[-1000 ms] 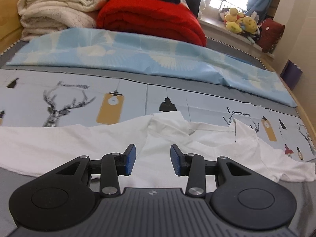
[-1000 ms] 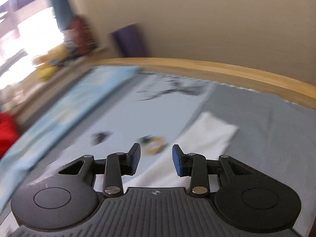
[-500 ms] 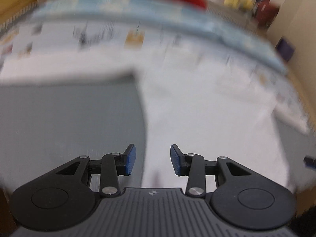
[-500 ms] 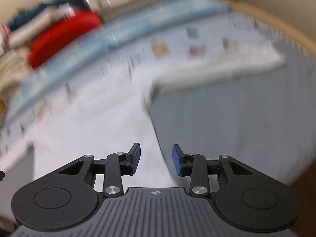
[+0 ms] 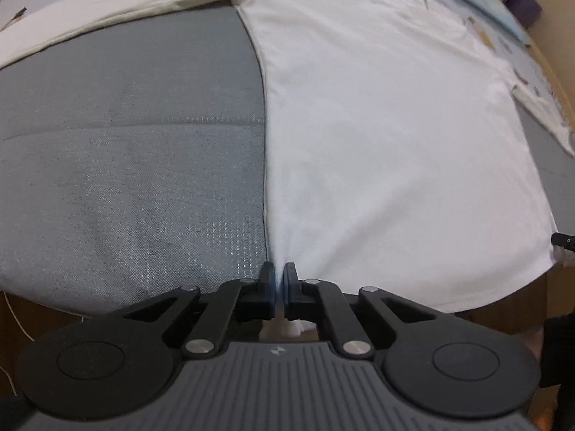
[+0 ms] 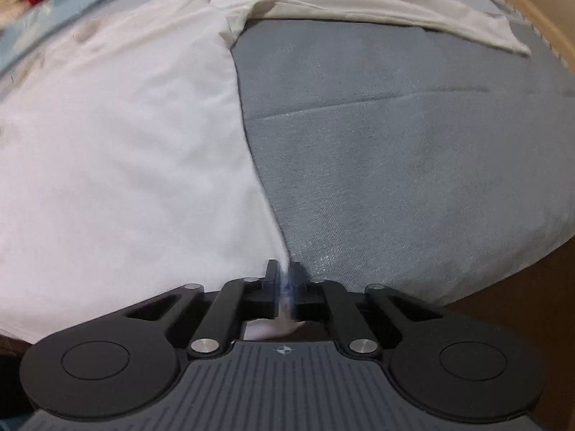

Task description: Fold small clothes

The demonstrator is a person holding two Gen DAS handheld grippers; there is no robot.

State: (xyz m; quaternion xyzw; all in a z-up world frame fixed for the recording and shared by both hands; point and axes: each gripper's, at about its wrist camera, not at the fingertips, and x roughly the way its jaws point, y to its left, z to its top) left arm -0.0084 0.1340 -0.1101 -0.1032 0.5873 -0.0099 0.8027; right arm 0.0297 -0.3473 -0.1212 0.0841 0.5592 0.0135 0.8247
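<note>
Take the white shirt [image 5: 377,115] as your landmark. To its left you have bare grey mattress [image 5: 125,151], flat and open up to the left sleeve [image 5: 107,10], which lies across the far side and closes that way. To the shirt's right the mattress [image 6: 413,151] is just as open, bounded at the far side by the right sleeve [image 6: 395,10] and beyond it by the wooden bed rim [image 6: 532,10]. Nearer than the hem, the mattress edge drops away.
</note>
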